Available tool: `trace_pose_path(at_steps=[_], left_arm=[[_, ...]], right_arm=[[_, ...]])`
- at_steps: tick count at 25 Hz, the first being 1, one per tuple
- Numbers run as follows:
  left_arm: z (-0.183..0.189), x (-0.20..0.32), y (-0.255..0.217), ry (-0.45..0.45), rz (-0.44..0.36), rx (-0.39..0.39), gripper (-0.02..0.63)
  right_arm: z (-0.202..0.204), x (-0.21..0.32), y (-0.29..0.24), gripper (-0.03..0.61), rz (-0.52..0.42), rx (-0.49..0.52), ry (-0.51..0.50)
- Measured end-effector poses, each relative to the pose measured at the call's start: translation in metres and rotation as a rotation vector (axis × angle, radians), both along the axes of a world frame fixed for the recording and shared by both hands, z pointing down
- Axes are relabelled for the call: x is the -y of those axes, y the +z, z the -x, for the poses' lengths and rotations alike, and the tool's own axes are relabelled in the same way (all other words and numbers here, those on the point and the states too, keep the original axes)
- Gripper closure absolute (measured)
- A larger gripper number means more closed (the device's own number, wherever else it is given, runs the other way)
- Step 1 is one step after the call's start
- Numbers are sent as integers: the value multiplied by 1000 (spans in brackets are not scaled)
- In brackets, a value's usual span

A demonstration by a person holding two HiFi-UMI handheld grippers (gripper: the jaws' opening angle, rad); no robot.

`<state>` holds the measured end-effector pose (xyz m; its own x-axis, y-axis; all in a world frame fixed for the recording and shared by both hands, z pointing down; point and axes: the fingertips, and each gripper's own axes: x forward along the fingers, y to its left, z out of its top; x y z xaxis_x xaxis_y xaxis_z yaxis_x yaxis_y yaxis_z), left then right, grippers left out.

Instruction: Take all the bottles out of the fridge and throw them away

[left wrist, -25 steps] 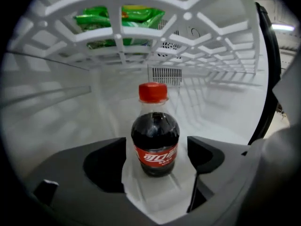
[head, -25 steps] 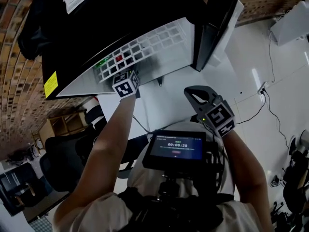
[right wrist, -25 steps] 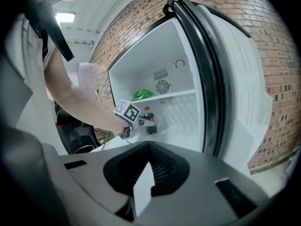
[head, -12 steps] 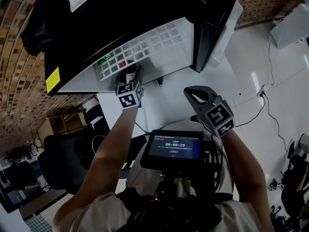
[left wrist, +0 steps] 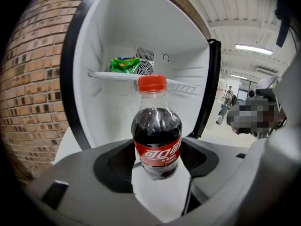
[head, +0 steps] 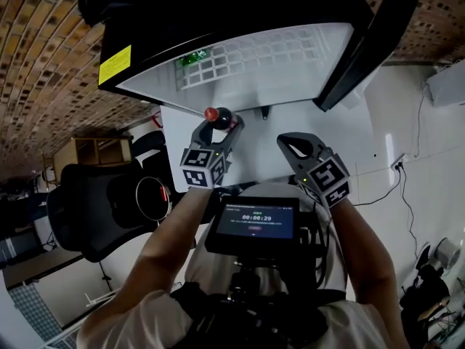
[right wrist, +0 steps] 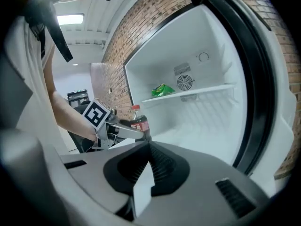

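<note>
Cola bottle (left wrist: 156,138) gripped in the air, just in front of the open fridge (left wrist: 117,112).

The bottle stands upright between the jaws of the left gripper (head: 219,124), which clasp its lower body below the red label; its red cap points up, and it is dark and nearly full. It is outside the fridge, before the opening and below the level of the wire shelf (left wrist: 113,75). A green bag (left wrist: 123,64) lies on that shelf at the back of the fridge, beside the round fan grille. The right gripper (right wrist: 147,142) hangs before the fridge too, on the door side of the bottle, its jaws pressed together with nothing between them. The black-edged fridge door (head: 370,42) stands swung wide open. A black office chair (head: 87,209) stands away from the fridge, on the person's left.
</note>
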<state>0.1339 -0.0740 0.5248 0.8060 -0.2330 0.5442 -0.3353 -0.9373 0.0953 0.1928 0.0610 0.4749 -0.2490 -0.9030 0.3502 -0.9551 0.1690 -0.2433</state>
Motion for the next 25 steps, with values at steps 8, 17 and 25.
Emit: trace_pose_path(at_steps=[8, 17, 25], left_arm=[[72, -14, -10, 50, -82, 39, 301], [165, 14, -3, -112, -59, 47, 301], [254, 33, 17, -257, -40, 91, 301]], right_arm=[[58, 43, 4, 578, 6, 2, -136], [132, 91, 6, 578, 15, -8, -302], [201, 127, 16, 578, 37, -1, -438]])
